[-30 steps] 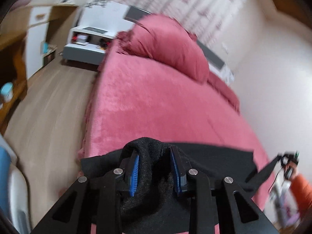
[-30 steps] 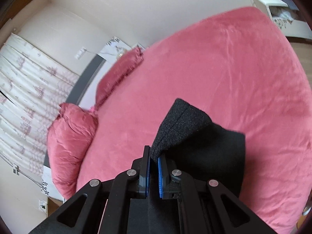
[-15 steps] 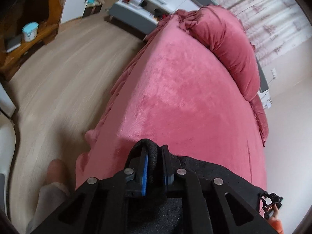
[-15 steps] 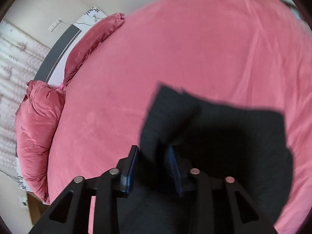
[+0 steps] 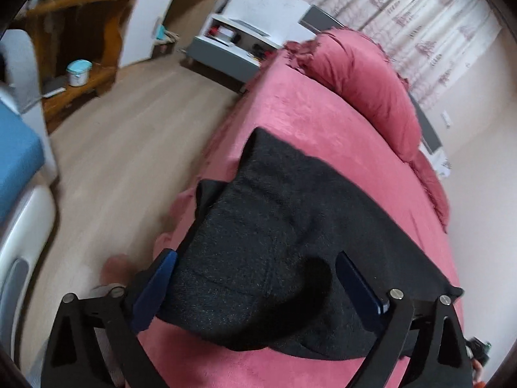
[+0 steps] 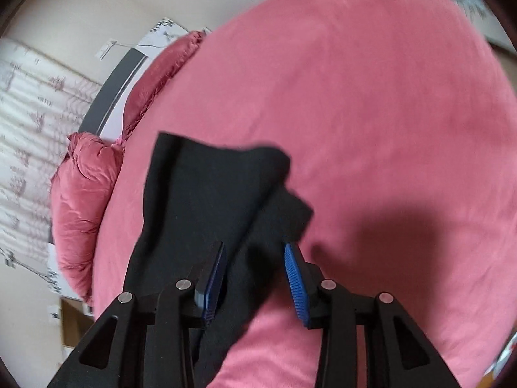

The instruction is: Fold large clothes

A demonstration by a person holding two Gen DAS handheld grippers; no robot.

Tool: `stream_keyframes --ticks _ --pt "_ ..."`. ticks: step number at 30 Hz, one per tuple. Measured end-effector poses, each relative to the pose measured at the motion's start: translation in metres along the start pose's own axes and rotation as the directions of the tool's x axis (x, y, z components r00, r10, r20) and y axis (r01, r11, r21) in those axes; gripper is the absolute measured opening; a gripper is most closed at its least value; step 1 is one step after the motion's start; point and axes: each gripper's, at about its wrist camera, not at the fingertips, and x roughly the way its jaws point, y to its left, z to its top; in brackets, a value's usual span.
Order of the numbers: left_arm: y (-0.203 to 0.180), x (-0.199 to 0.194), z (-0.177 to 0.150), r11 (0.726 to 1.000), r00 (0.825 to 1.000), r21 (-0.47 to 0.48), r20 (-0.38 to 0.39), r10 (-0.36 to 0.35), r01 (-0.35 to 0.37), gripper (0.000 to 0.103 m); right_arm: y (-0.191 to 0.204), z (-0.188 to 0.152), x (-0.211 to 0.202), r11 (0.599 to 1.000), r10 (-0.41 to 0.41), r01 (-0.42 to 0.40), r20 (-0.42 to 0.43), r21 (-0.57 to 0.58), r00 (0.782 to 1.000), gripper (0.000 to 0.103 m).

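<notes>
Since a second ago, both grippers have let go of the black garment (image 5: pixel 290 236), which has dropped onto the pink bed (image 5: pixel 310 119). Pillows (image 5: pixel 365 80) sit at the bed's far end, with a wooden floor (image 5: pixel 129 148) beside it. Left gripper (image 5: pixel 255 287) jaws are opening wide, right gripper (image 6: pixel 255 278) jaws opening halfway; cloth lies loose between both, ungripped.

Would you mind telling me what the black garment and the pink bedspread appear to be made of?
Black garment: probably a knit, matte, with a fine speckled grainy weave. Pink bedspread: seemingly plush velvet or fleece, with a soft sheen and brushed, patchy nap.
</notes>
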Motion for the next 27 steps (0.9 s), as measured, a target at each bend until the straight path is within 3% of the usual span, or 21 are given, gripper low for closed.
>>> stream_keyframes --ticks 4,6,8,10,13,15,16,17,18,19,20,22,24,27 --pt "-0.005 0.007 0.007 0.998 0.992 0.002 -0.104 0.065 -0.065 0.102 -0.012 -0.010 0.026 0.990 0.039 -0.036 -0.023 0.133 0.999 0.040" --pt "-0.001 -0.001 0.007 0.998 0.993 -0.035 -0.106 0.044 -0.048 0.102 -0.006 -0.016 0.044 0.975 0.084 -0.068 -0.063 0.213 0.995 0.044" --pt "0.007 -0.007 0.006 0.994 0.995 -0.105 -0.099 0.006 -0.016 0.102 0.008 -0.019 0.048 0.979 0.058 -0.049 -0.036 0.198 0.998 0.069" --pt "0.009 -0.003 0.007 0.989 0.991 -0.147 -0.130 0.001 -0.020 0.103 0.023 -0.020 0.051 0.991 0.028 -0.026 -0.010 0.135 1.000 0.081" --pt "-0.010 0.014 0.008 0.986 0.971 -0.075 -0.197 0.133 -0.150 0.103 0.042 -0.021 0.069 0.990 -0.130 0.131 -0.017 0.047 0.991 0.081" --pt "-0.023 0.019 0.009 0.977 0.963 -0.011 -0.173 0.206 -0.211 0.103 0.047 -0.025 0.065 0.981 -0.196 0.196 0.002 -0.009 0.981 0.072" --pt "-0.025 0.022 0.009 0.973 0.961 -0.010 -0.162 0.225 -0.230 0.102 0.048 -0.027 0.062 0.969 -0.244 0.244 0.018 -0.045 0.970 0.049" --pt "-0.026 0.025 0.011 0.974 0.964 -0.022 -0.149 0.219 -0.225 0.102 0.046 -0.028 0.059 0.968 -0.246 0.247 0.026 -0.048 0.969 0.018" --pt "-0.026 0.028 0.013 0.976 0.969 -0.021 -0.128 0.213 -0.218 0.089 0.037 -0.028 0.052 0.988 -0.155 0.156 0.018 -0.013 0.988 0.013" --pt "-0.025 0.031 0.016 0.973 0.966 -0.013 -0.123 0.229 -0.232 0.060 0.027 -0.028 0.041 0.995 -0.095 0.094 0.019 0.041 0.995 0.012" --pt "-0.025 0.035 0.020 0.968 0.959 -0.001 -0.133 0.249 -0.251 0.055 0.024 -0.030 0.032 0.995 -0.085 0.083 0.031 0.054 0.996 0.011" --pt "-0.026 0.032 0.026 0.981 0.971 0.007 -0.137 0.194 -0.195 0.038 0.024 -0.034 0.006 0.997 -0.069 0.068 0.052 0.022 0.996 0.010" --pt "-0.026 0.021 0.032 0.988 0.979 0.046 -0.139 0.150 -0.145 0.030 0.033 -0.040 -0.022 0.997 -0.061 0.064 0.072 -0.037 0.996 0.010" --pt "-0.016 -0.001 0.048 0.999 0.988 0.004 -0.145 0.044 -0.044 0.026 0.040 -0.046 -0.060 0.999 -0.003 0.006 0.093 -0.033 0.996 0.009"
